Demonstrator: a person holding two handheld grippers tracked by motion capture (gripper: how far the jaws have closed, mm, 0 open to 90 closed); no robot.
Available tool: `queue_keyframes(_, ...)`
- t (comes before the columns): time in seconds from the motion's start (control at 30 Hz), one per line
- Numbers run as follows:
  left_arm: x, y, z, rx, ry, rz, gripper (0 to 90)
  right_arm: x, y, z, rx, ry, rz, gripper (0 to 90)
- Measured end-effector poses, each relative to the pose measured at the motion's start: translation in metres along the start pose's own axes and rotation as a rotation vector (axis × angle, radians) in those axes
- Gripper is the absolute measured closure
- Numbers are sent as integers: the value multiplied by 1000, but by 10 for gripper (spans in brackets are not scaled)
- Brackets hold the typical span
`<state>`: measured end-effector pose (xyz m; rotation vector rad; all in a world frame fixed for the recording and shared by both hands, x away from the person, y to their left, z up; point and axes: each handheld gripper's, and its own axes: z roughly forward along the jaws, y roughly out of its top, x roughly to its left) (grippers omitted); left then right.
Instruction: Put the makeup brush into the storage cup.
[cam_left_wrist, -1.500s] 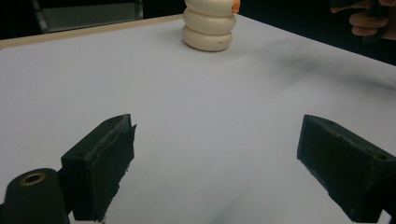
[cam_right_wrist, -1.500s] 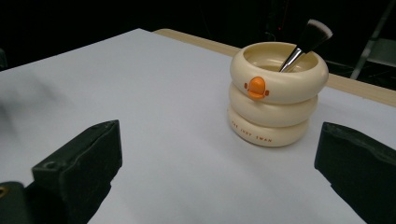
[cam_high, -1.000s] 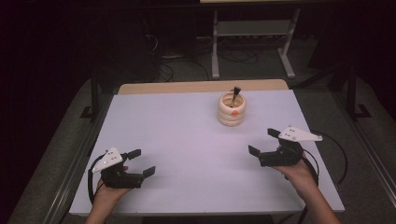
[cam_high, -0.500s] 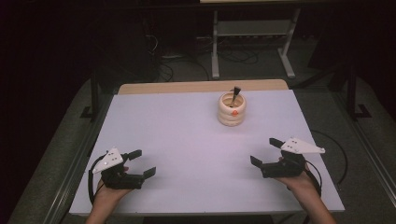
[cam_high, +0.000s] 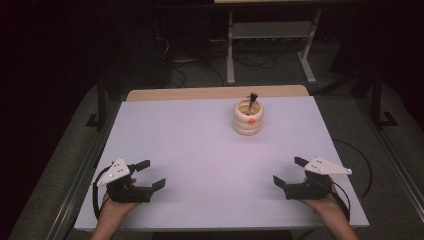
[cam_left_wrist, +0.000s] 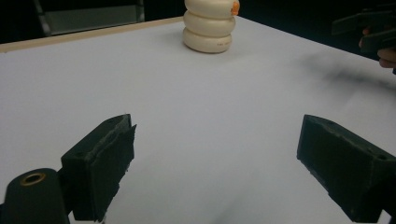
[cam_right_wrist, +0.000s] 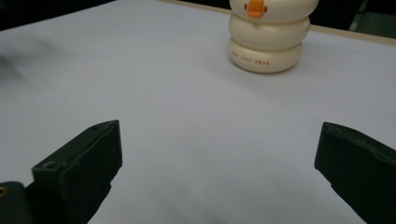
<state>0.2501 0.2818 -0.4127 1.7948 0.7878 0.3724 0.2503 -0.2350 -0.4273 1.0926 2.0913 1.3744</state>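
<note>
Cream holder (cam_high: 247, 119) standing upright near the table's far edge, both grippers spread wide and holding nothing.

Its body is three stacked, rounded rings in a glossy cream, with a small orange beak-like knob (cam_high: 251, 120) on the upper ring facing the person's side and a line of small dark lettering around the bottom ring. Its long axis runs straight up from the white table (cam_high: 200, 150); a thin dark stick (cam_high: 251, 98) leans out of its open top, tilted slightly to the right in the high view. The left gripper (cam_high: 150, 174) and the right gripper (cam_high: 287, 171) rest near the front corners, well apart from the holder, jaws splayed over bare tabletop.
</note>
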Motion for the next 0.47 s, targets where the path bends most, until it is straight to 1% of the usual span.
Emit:
queue_keyframes(0.07,0,-1,1,5,0,4,105,0,-4,-1,25,-7,-11,2)
queue_keyframes(0.17,0,-1,1,12,-4,7,105,-1,-4,1,26,-5,-9,2)
queue_keyframes(0.3,0,-2,2,13,-4,4,105,-2,-4,3,31,-3,-30,2)
queue_keyframes(0.4,0,-2,3,16,-1,6,105,-3,-5,3,27,0,-22,2)
queue_keyframes(0.47,0,-2,3,23,-3,11,105,-3,-5,4,27,2,-31,2)
